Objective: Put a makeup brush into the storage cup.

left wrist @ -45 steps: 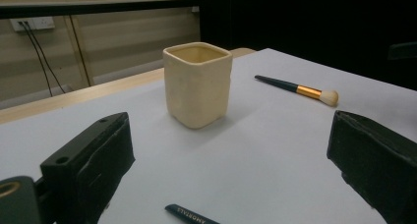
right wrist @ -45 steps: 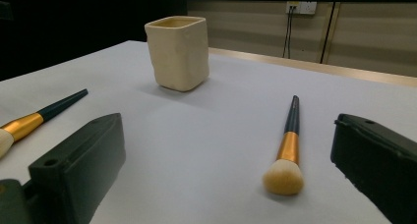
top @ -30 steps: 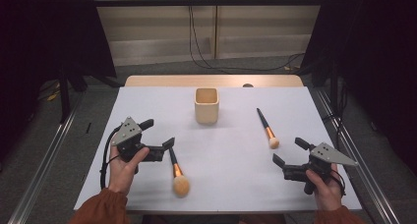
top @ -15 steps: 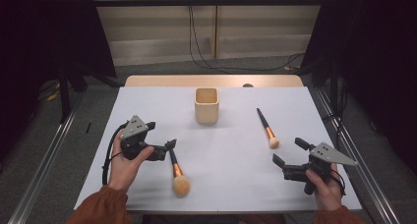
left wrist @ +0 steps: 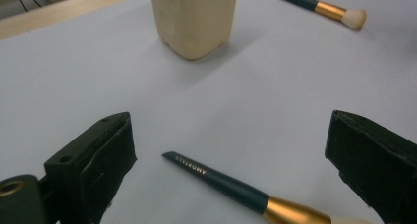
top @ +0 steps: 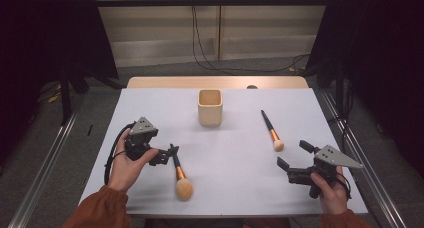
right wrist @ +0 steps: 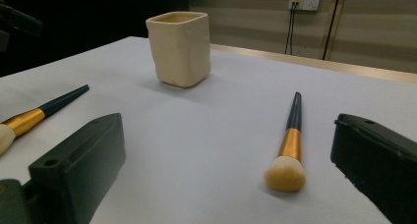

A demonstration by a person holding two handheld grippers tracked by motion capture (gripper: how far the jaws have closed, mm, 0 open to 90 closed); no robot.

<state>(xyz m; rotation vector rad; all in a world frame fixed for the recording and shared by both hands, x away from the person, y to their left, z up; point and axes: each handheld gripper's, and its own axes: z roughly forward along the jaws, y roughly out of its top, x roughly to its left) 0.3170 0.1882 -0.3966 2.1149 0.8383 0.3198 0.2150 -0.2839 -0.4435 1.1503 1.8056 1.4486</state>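
Left gripper [top: 167, 153] jaws spread wide, hovering low over the counter [top: 235, 178] near its front-left corner. Nothing pinched. Left brush [top: 178, 170] lies flat between the jaws in the left gripper view: dark handle tip [left wrist: 172, 157] points toward the cup, gold ferrule [left wrist: 295, 211] and bristles trail back toward the front edge. Jaws sit either side of the handle, not touching it as far as I can tell.

In the high view the brush lies roughly front-to-back, handle end just beside my left jaws, fluffy head [top: 184, 189] close to the front edge.

Right gripper [top: 294, 160] jaws also spread, holding nothing, near the front-right corner. Right brush [top: 270, 130] lies flat ahead of them, well apart from the jaws, right of centre, head [top: 278, 146] toward me, handle angled toward the back edge. In the right gripper view it sits between the two jaws but farther off [right wrist: 290, 145].

Cup [top: 210, 107] stands upright mid-counter toward the back edge, opening up, squarish cream body. Apart from both brushes. Inside looks empty from above, bottom is in shadow.

Both brushes rest on the counter, one either side of the cup. My hands grip the gripper bodies; left cable [top: 111, 155] loops around my left wrist.
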